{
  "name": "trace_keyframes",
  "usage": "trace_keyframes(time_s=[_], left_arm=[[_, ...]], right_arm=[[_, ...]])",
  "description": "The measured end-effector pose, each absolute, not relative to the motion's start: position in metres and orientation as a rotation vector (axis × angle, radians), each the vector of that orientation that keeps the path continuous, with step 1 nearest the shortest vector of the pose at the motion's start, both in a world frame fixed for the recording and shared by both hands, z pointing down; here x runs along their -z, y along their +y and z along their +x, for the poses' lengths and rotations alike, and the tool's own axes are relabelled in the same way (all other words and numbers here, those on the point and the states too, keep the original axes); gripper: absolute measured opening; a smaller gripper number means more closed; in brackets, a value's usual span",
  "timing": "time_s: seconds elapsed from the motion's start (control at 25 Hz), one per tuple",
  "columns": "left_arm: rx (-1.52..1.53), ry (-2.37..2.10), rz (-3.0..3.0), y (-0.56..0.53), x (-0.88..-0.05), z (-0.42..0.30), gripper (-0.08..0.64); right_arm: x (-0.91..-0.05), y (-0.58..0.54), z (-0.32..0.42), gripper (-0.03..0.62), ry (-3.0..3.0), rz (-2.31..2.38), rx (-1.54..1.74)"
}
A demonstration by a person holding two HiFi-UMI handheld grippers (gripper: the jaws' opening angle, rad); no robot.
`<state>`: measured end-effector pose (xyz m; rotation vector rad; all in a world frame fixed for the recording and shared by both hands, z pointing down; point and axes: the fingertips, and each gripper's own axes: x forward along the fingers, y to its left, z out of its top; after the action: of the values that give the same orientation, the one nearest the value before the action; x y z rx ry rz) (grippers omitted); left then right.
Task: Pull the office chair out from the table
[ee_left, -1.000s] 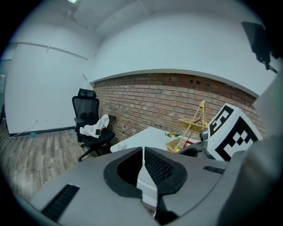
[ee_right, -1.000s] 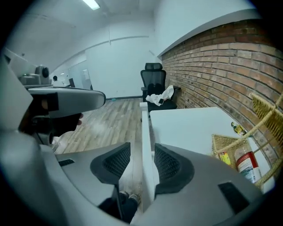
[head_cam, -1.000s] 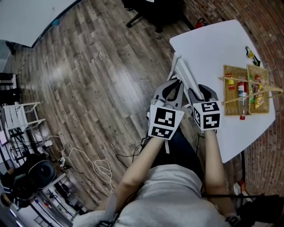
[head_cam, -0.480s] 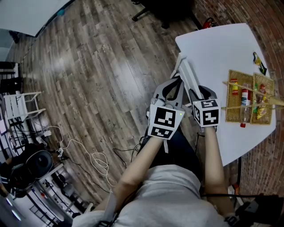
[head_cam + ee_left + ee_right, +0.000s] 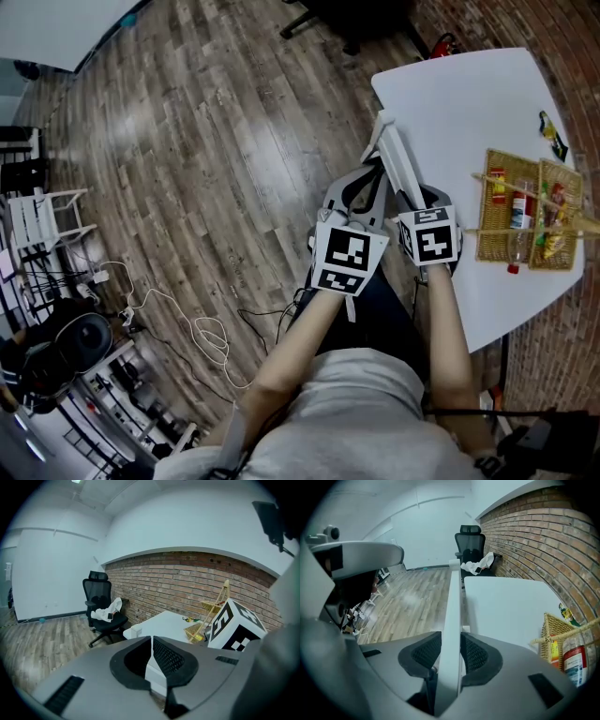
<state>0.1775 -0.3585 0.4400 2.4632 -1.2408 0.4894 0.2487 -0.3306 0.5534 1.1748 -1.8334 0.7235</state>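
Note:
The white chair back (image 5: 392,155) stands as a narrow slab against the near edge of the white table (image 5: 450,103). My right gripper (image 5: 427,197) points steeply down over its top. In the right gripper view the chair back (image 5: 452,634) fills the space between the two black pads, which are closing and touch both of its faces. My left gripper (image 5: 366,187) sits just to the left, beside the slab. In the left gripper view its jaws (image 5: 151,641) meet at the tips, and a piece of the white chair back (image 5: 157,677) shows behind them.
A wicker basket (image 5: 530,211) with bottles and packets sits on the table's right side. A black office chair (image 5: 101,606) with white cloth on its seat stands at the table's far end by the brick wall. Cables (image 5: 202,333) lie on the wood floor to the left.
My right gripper has sunk a little onto the chair back, its marker cube sliding slightly left. The left gripper has stayed where it was.

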Motion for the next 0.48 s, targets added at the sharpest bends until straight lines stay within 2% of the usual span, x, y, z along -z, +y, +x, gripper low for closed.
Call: trace_keyframes(time_s=[0.28,0.48], left_arm=[[-0.493,-1.251,2.456,-0.3608,-0.4419,0.1743,0.025],[-0.493,-1.271,2.449,-0.3615,-0.4415,0.1716,0.025]], right_arm=[[-0.5591,-0.3326,0.2548,0.092,-1.790,1.174,-0.766],[-0.5590,-0.3328,0.2551,0.086,-1.777,1.165,-0.731]])
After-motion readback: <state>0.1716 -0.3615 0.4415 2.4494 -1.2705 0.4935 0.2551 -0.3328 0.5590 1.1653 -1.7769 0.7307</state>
